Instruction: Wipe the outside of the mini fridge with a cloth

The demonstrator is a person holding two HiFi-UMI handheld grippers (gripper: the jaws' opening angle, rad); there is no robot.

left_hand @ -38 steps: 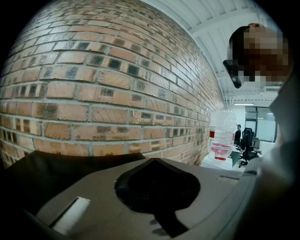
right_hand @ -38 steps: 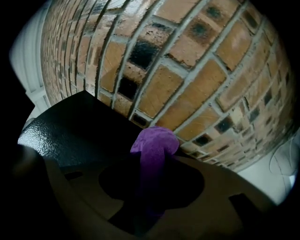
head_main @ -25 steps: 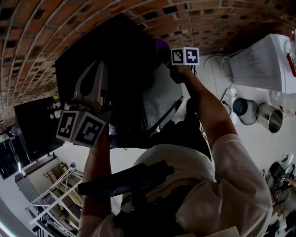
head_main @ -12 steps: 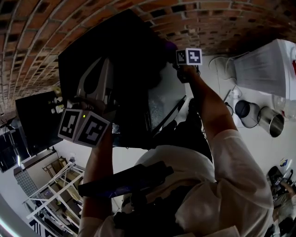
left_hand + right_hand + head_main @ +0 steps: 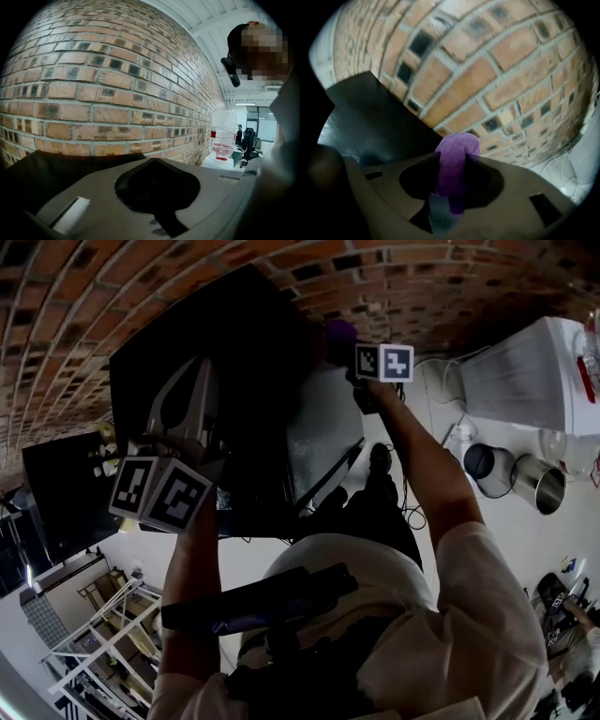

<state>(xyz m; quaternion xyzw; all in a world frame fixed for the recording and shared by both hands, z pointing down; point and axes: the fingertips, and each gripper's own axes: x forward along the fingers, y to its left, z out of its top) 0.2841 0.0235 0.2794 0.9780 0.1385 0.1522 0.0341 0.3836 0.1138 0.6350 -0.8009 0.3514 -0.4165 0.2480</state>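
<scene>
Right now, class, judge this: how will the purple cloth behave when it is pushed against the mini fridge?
Probably floppy: the purple cloth bulges and folds over past the right gripper, so it should flatten against the mini fridge. Likely light, since a narrow pinch holds it. It may tug loose if dragged hard.

Brick wall (image 5: 117,93) rough, matt, gritty mortar lines; mini fridge (image 5: 216,338) top matt black, side panel at frame centre dull silvery, metal-looking; cloth (image 5: 454,161) purple, soft fuzzy fabric; pot (image 5: 544,488) at right edge shiny metal
</scene>
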